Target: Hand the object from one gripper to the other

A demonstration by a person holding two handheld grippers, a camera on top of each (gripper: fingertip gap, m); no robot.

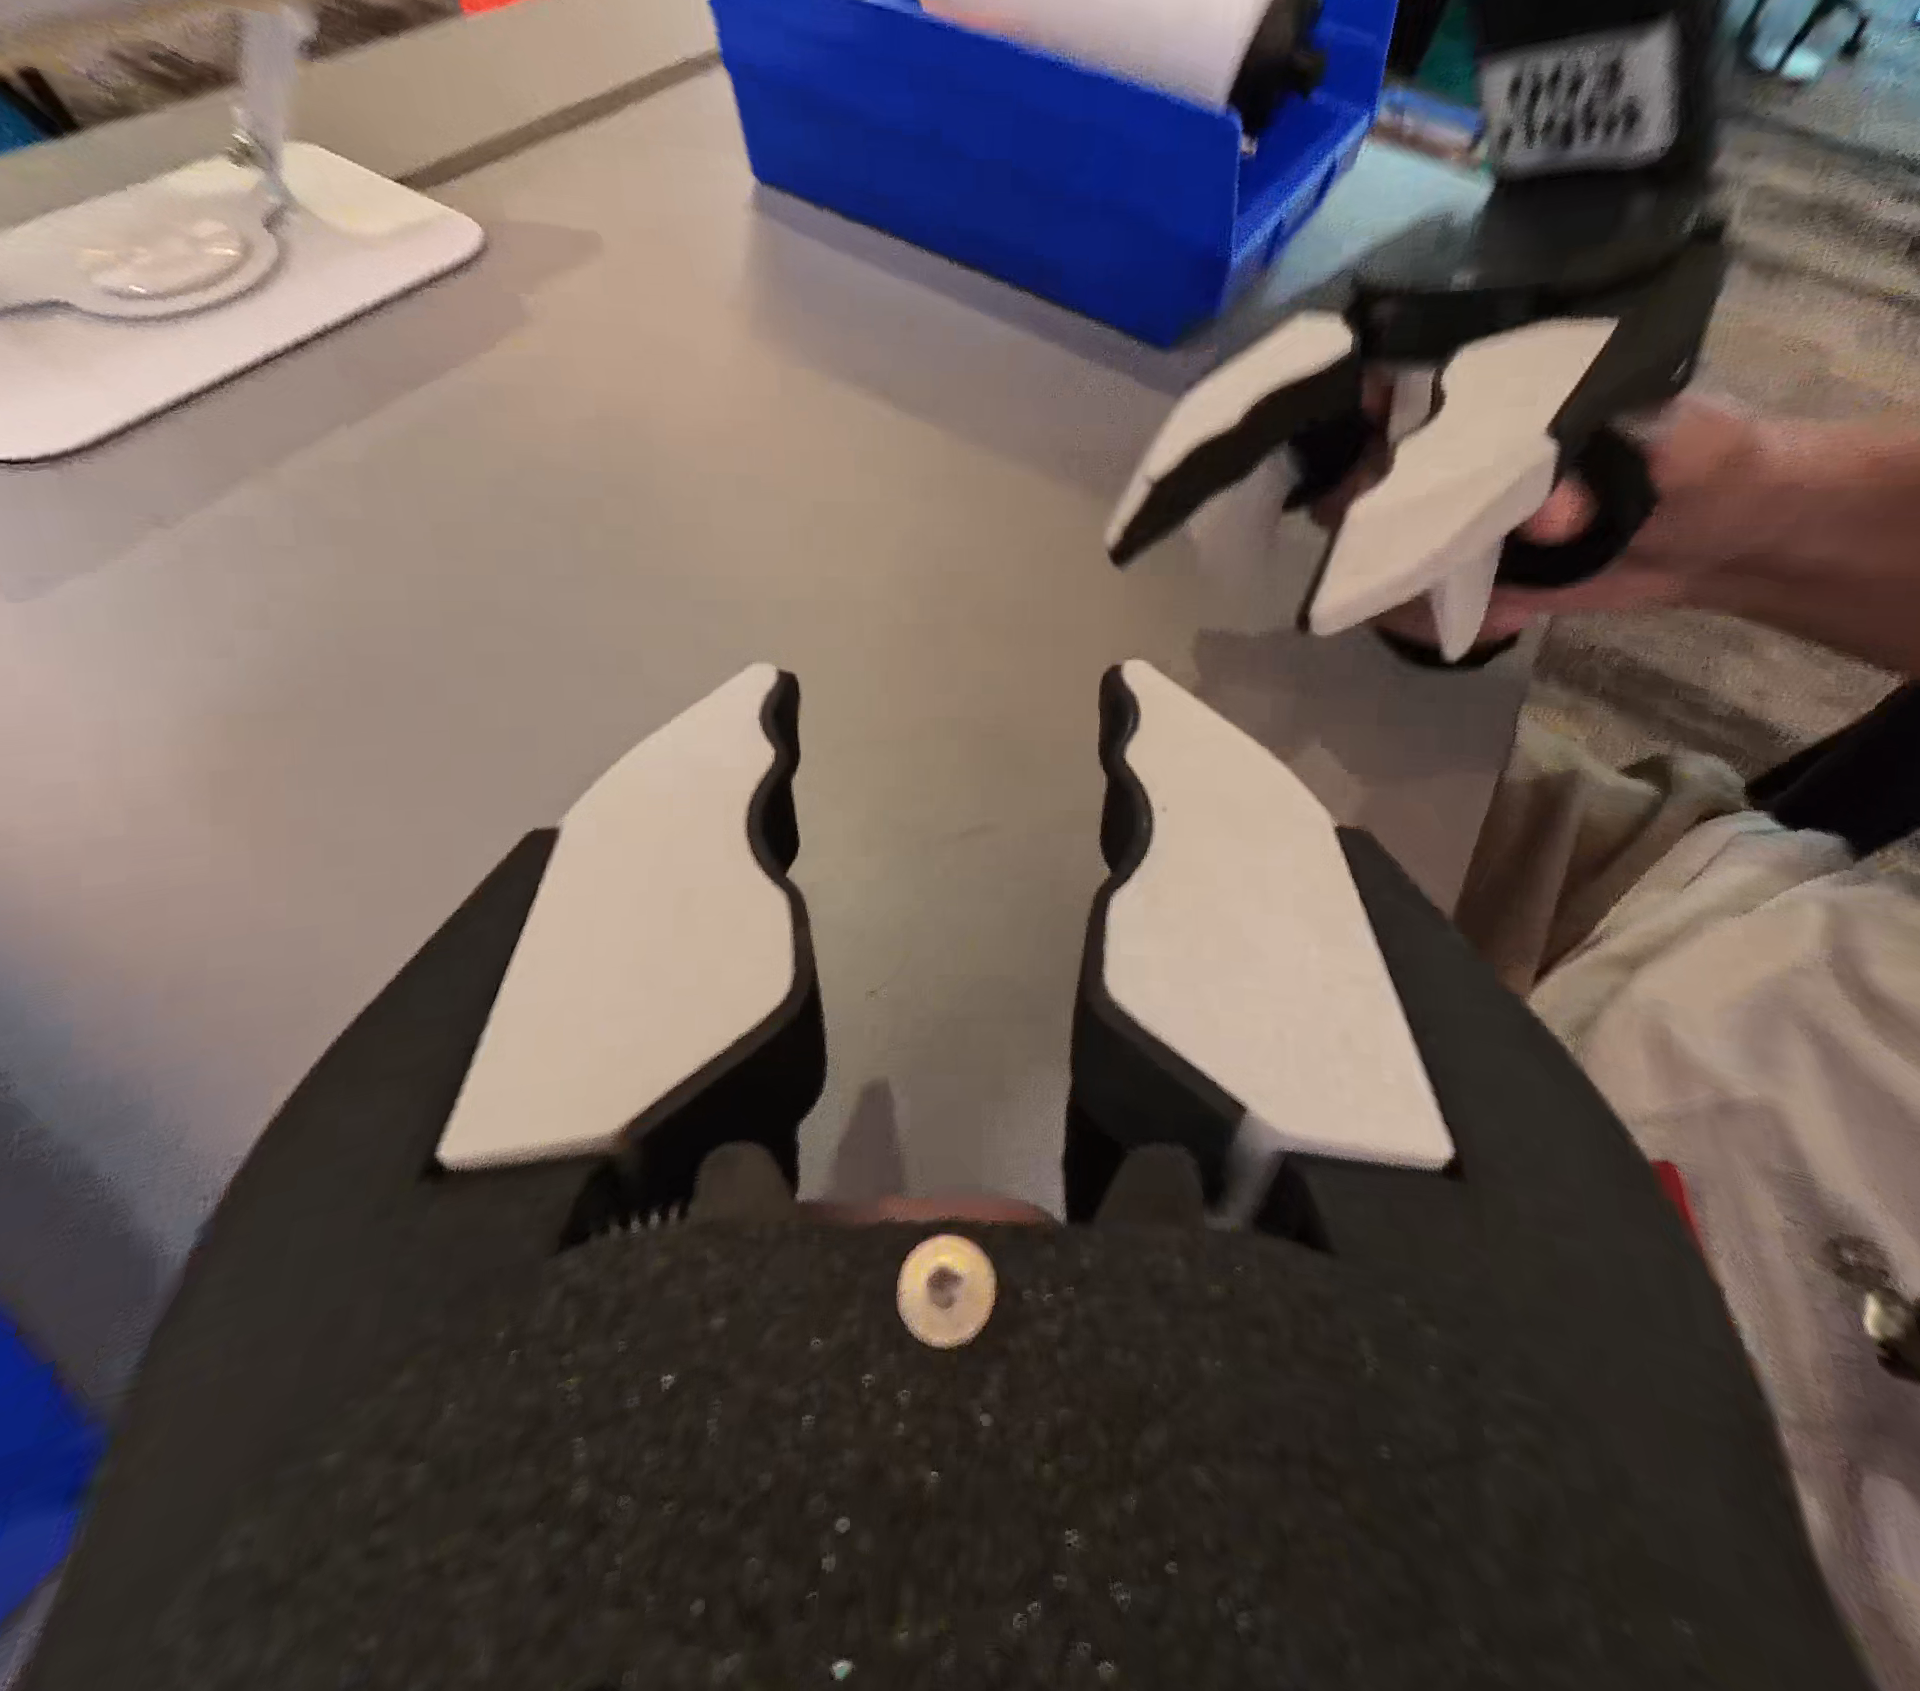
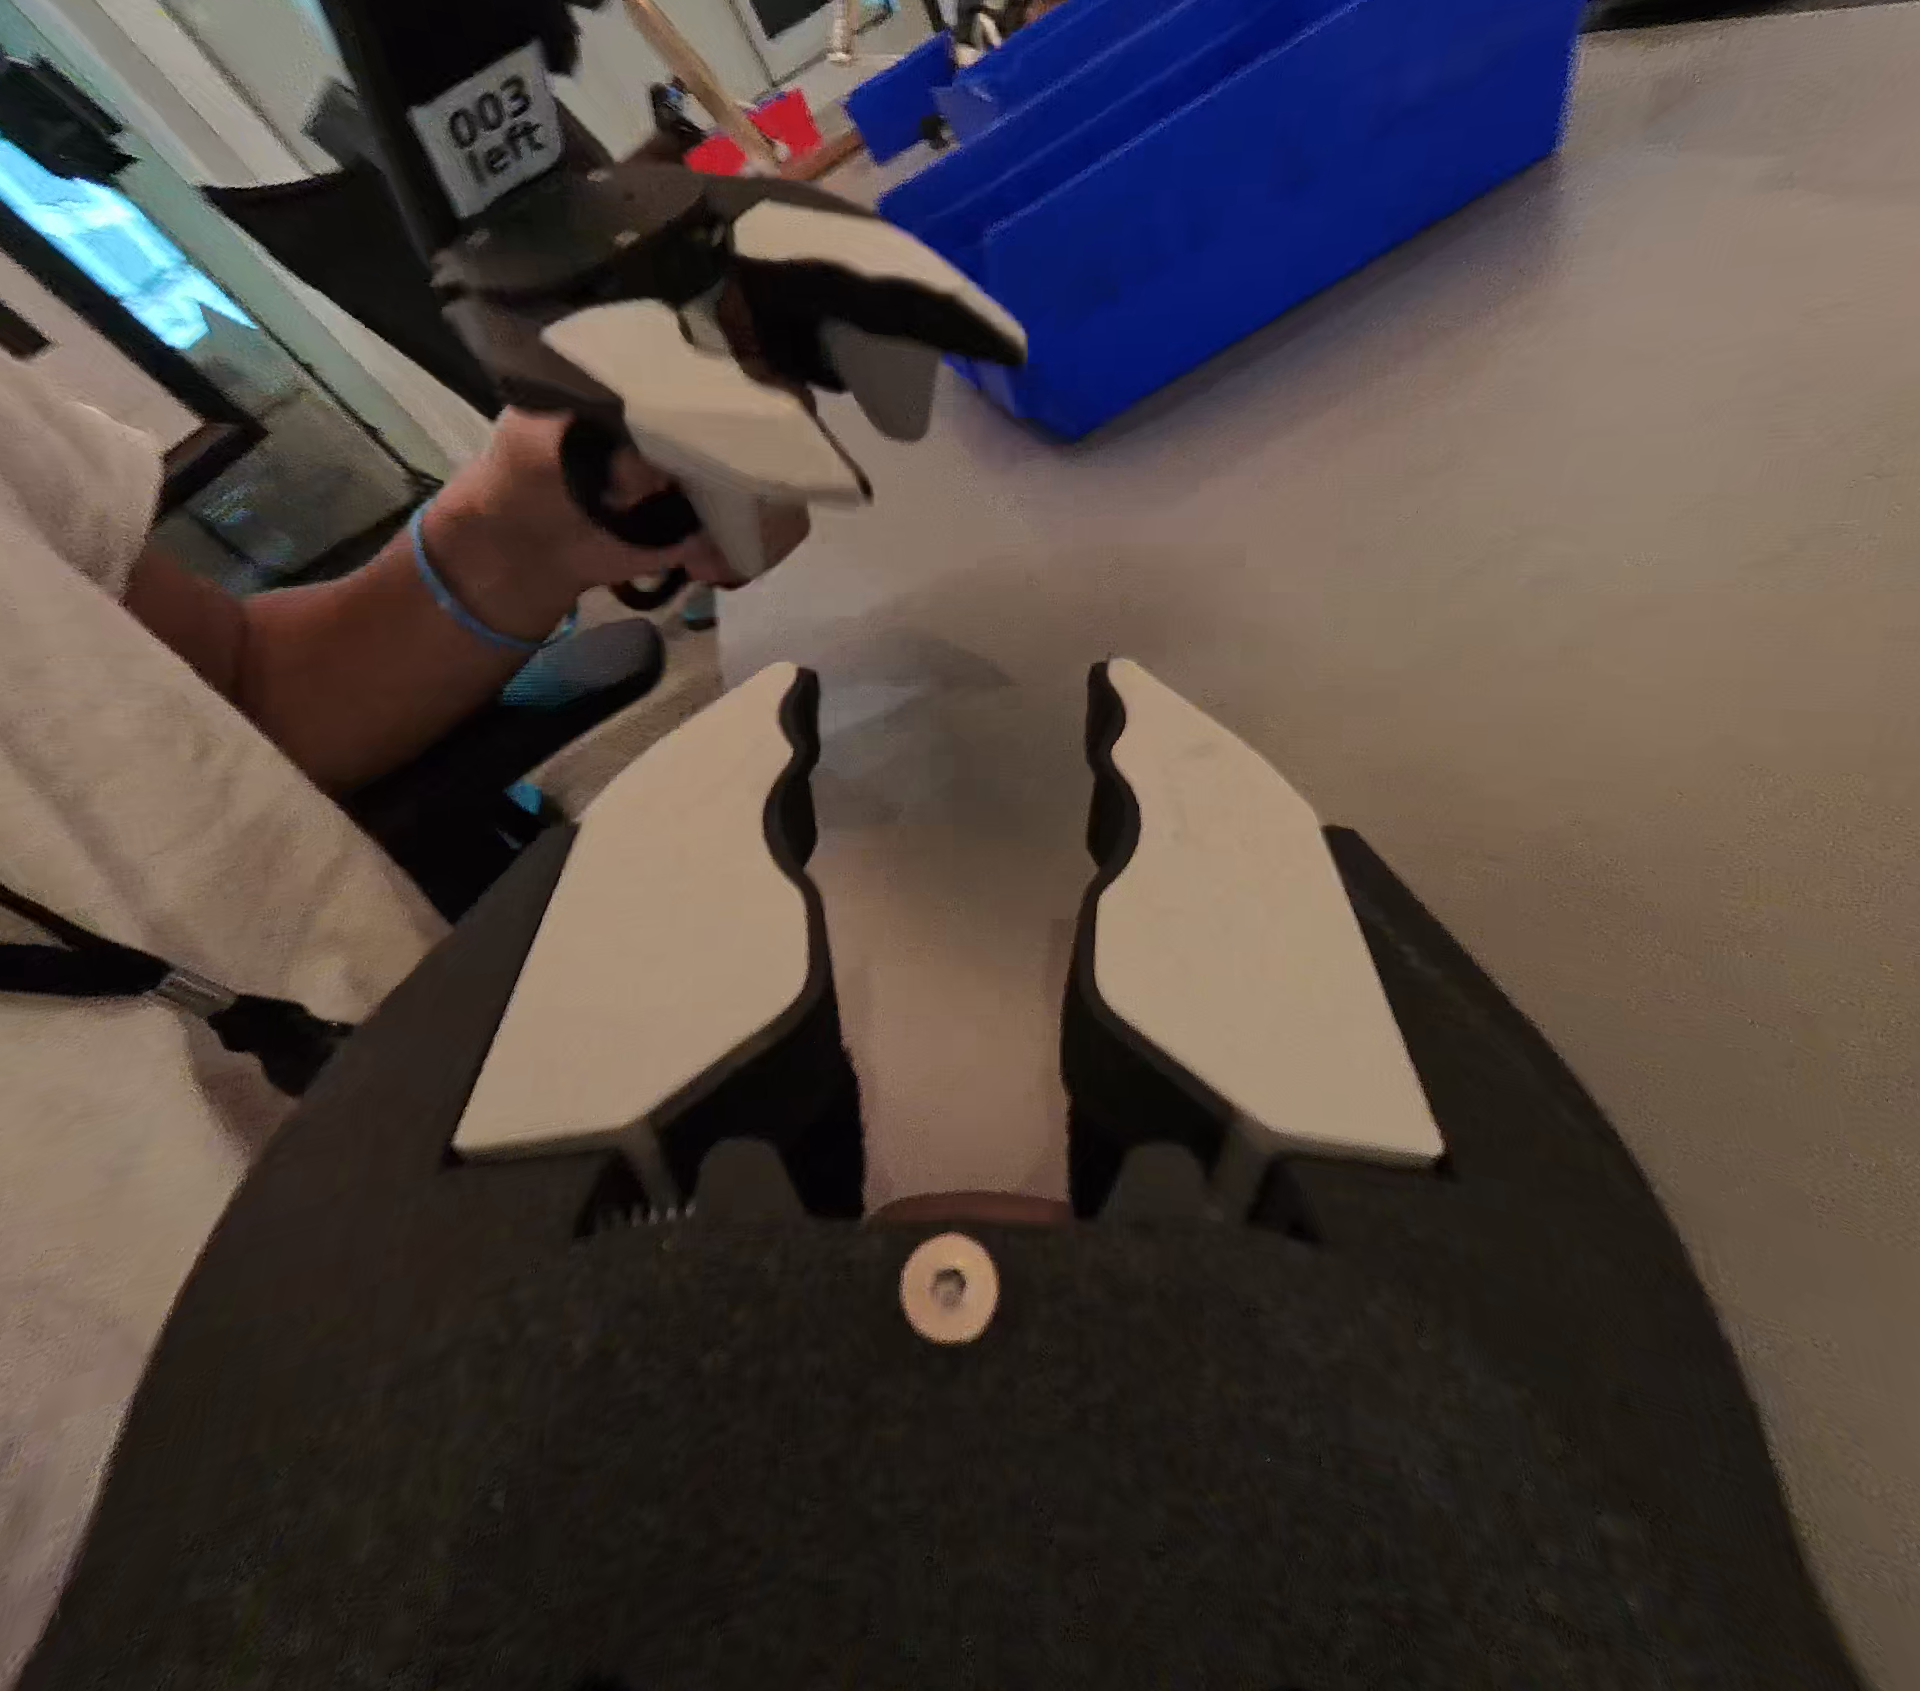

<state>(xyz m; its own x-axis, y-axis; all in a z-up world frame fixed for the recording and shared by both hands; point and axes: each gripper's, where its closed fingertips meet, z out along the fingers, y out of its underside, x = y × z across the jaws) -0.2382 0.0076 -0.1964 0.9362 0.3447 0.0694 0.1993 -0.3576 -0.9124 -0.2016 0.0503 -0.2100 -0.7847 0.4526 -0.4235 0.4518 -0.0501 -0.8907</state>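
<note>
A white roll with a black end lies in a blue bin at the far side of the grey table; it is the only loose object I see. My left gripper is open and empty, held over the table's middle. My right gripper shows in the left wrist view, to the right near the table edge, with its jaws apart and empty. In the right wrist view the right gripper is open and empty. The left gripper faces it from the upper left, open. The bin stands behind, its contents hidden.
A white stand on a white mat sits at the far left. The table's right edge is close to the right gripper. The person's hand and white clothing are at the near side.
</note>
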